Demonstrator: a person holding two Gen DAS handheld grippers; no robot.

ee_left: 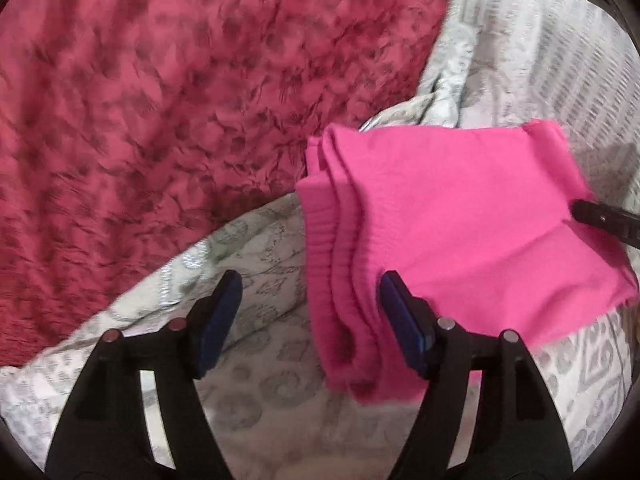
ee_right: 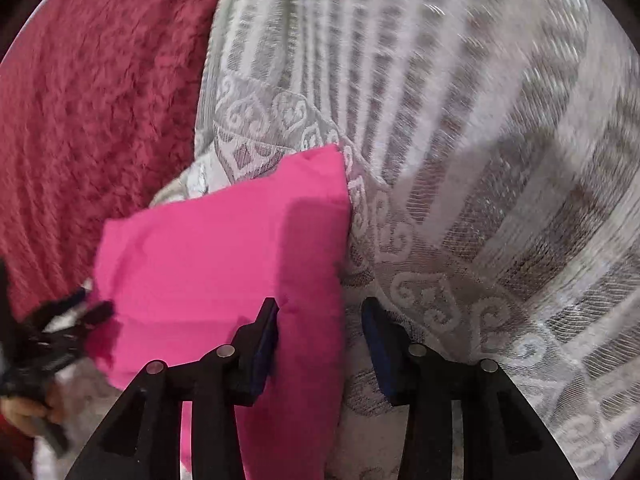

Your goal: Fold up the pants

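Observation:
The bright pink pants [ee_left: 452,220] lie folded into a thick stack on the white patterned cloth [ee_left: 256,384], ribbed edge toward the left. My left gripper [ee_left: 310,300] is open, its jaws astride the stack's left edge, with nothing held. In the right wrist view the pants [ee_right: 208,256] lie left of centre. My right gripper [ee_right: 320,328] is open over the stack's right edge and holds nothing. Its tip shows at the right edge of the left wrist view [ee_left: 600,220]. The left gripper shows blurred at the far left of the right wrist view [ee_right: 60,332].
A fluffy dark red blanket [ee_left: 168,112] covers the area left and behind the pants, also in the right wrist view [ee_right: 92,92]. The white and grey patterned cloth [ee_right: 480,160] is rumpled and spreads right of the pants.

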